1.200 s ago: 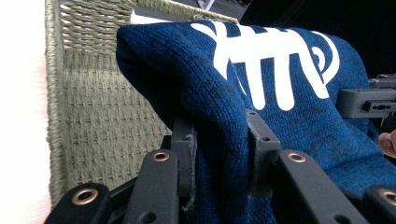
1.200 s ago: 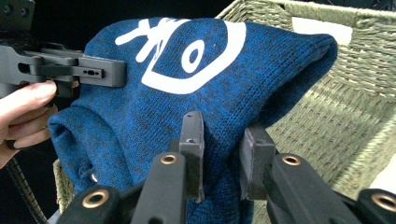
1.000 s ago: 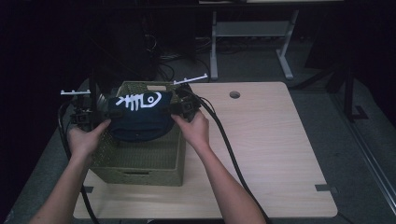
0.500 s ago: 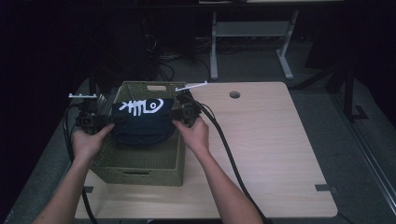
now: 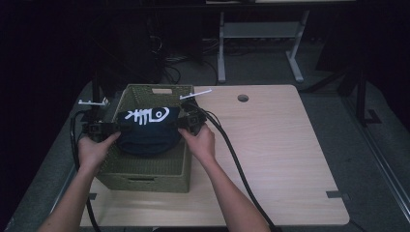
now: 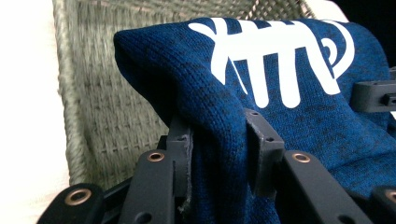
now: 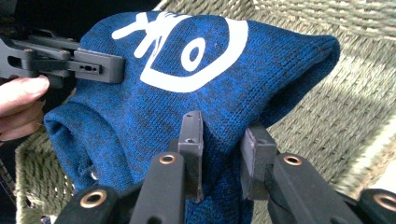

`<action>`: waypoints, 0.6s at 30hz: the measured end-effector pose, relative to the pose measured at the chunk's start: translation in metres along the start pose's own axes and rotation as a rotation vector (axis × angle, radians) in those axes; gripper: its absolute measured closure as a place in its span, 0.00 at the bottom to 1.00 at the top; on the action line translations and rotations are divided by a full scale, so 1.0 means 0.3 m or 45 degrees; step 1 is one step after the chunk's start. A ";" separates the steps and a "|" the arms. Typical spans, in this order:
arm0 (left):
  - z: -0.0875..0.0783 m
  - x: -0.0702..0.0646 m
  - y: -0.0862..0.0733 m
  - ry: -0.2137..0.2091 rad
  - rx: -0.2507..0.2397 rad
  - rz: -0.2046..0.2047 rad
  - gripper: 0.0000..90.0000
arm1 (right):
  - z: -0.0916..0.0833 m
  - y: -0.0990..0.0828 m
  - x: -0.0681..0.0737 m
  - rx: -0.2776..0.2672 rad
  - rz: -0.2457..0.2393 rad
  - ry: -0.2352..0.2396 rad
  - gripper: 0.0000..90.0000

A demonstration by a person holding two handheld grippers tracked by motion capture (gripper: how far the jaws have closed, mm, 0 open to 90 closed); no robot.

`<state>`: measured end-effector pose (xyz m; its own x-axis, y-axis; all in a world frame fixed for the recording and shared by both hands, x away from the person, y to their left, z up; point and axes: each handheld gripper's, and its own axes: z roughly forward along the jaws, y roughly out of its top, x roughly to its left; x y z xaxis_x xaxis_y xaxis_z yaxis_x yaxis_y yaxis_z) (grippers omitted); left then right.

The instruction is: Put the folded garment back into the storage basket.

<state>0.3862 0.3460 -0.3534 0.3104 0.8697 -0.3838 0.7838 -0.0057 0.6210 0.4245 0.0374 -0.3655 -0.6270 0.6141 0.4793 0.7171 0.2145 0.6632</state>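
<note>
Cloth (image 5: pixel 147 133) hangs over the basket (image 5: pixel 145 166) on the counter (image 5: pixel 280 145). Left tongs (image 6: pixel 219 140) pinch one edge of it, right tongs (image 7: pixel 224 140) pinch the opposite edge.

A dark blue knitted garment (image 5: pixel 146 133) with a white fish-skeleton print is held bunched and folded over the open top of a green woven basket (image 5: pixel 145 170). Its two ends are pinched; its middle sags into the basket.
</note>
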 end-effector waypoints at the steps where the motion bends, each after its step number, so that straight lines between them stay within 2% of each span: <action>1: 0.000 0.000 0.000 0.000 0.000 0.000 0.73 | 0.000 0.000 0.000 0.000 0.000 0.000 0.81; 2: 0.006 -0.004 -0.001 0.023 0.020 0.021 0.73 | 0.009 -0.007 -0.005 0.008 0.006 -0.002 0.81; 8: 0.025 -0.009 -0.003 0.069 0.065 0.046 0.71 | 0.034 -0.031 -0.024 0.031 0.031 0.000 0.81; 14: 0.041 -0.003 -0.013 0.088 0.093 0.049 0.71 | 0.046 -0.043 -0.029 0.040 0.032 -0.009 0.80; 15: 0.043 0.001 -0.016 0.082 0.094 0.033 0.71 | 0.049 -0.043 -0.026 0.042 0.019 -0.020 0.80; 18: 0.042 -0.004 -0.014 0.099 0.091 0.035 0.71 | 0.050 -0.043 -0.020 0.047 0.001 -0.033 0.79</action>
<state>0.3892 0.3389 -0.3642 0.2922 0.9043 -0.3113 0.8126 -0.0631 0.5794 0.4235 0.0422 -0.3856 -0.6187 0.6339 0.4641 0.7286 0.2419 0.6408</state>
